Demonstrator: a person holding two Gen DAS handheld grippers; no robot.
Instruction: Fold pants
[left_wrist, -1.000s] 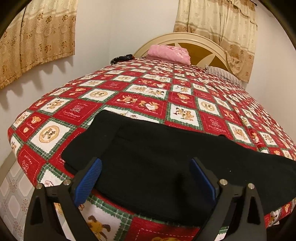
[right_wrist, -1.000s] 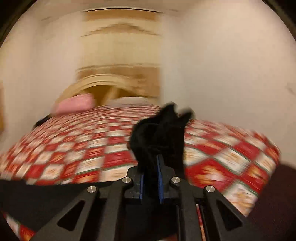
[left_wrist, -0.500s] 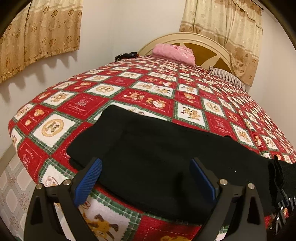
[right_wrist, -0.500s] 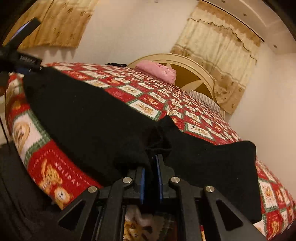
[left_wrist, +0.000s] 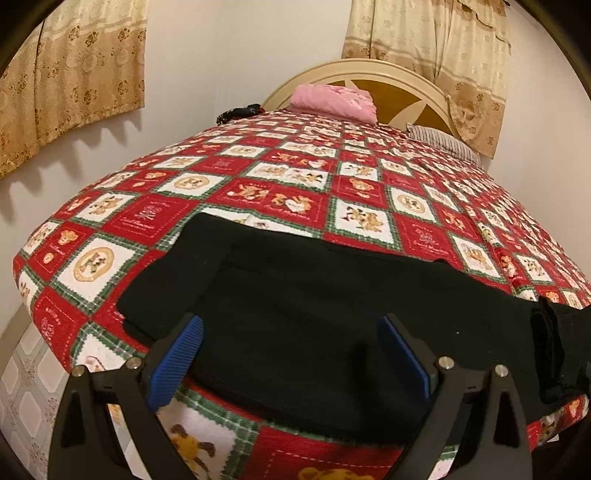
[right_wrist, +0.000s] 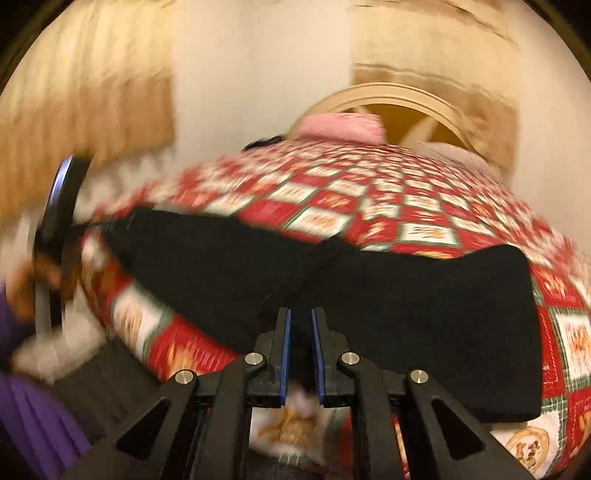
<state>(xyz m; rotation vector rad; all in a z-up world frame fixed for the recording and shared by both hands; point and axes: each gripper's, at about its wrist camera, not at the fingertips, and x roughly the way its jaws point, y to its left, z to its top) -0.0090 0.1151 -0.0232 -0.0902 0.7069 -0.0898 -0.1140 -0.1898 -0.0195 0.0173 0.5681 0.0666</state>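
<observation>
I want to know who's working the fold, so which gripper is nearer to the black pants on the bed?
Right. The right gripper is shut on the near edge of the black pants. The left gripper is open, with the pants' other end in front of it, gripping nothing.

I see pants (left_wrist: 295, 314) on bed (left_wrist: 258, 192), spread between and ahead of my left fingers (left_wrist: 177, 354); pillow (left_wrist: 332, 101) far behind, headboard (left_wrist: 413, 92) beyond.
</observation>
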